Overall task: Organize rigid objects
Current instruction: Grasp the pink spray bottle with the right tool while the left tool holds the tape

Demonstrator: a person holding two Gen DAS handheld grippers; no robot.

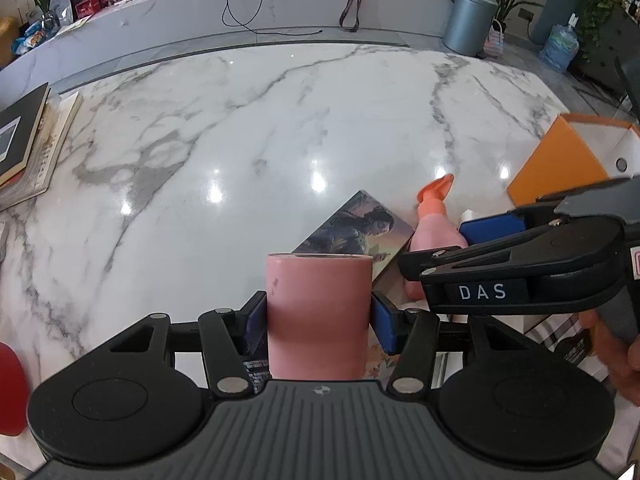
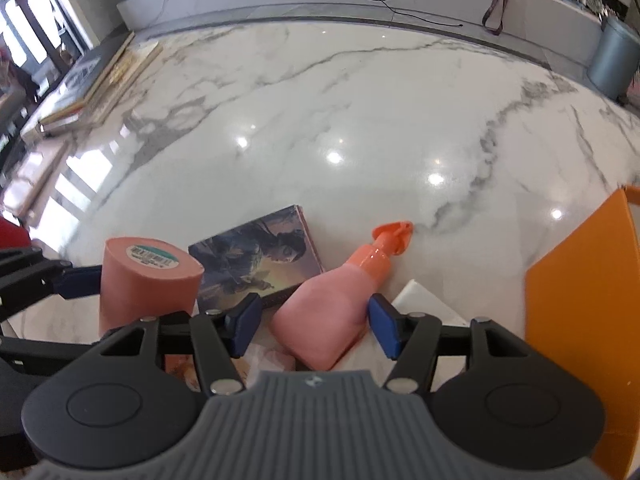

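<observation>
Your left gripper (image 1: 318, 322) is clamped on the pink cylindrical can (image 1: 318, 312), both blue pads pressing its sides, held upright over the marble table (image 1: 280, 128). Your right gripper (image 2: 312, 326) straddles the pink spray bottle (image 2: 332, 312) lying on its side beside the illustrated box (image 2: 260, 256). The bottle's long axis slants up-right toward its orange nozzle; the right pad touches its shoulder, the left stands just clear, so the jaws aren't gripping yet.

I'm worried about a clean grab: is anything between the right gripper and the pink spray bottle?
Nothing visible does. The spray bottle lies on its side, already between the open jaws of the right gripper, with no other object between either pad and the bottle.
</observation>
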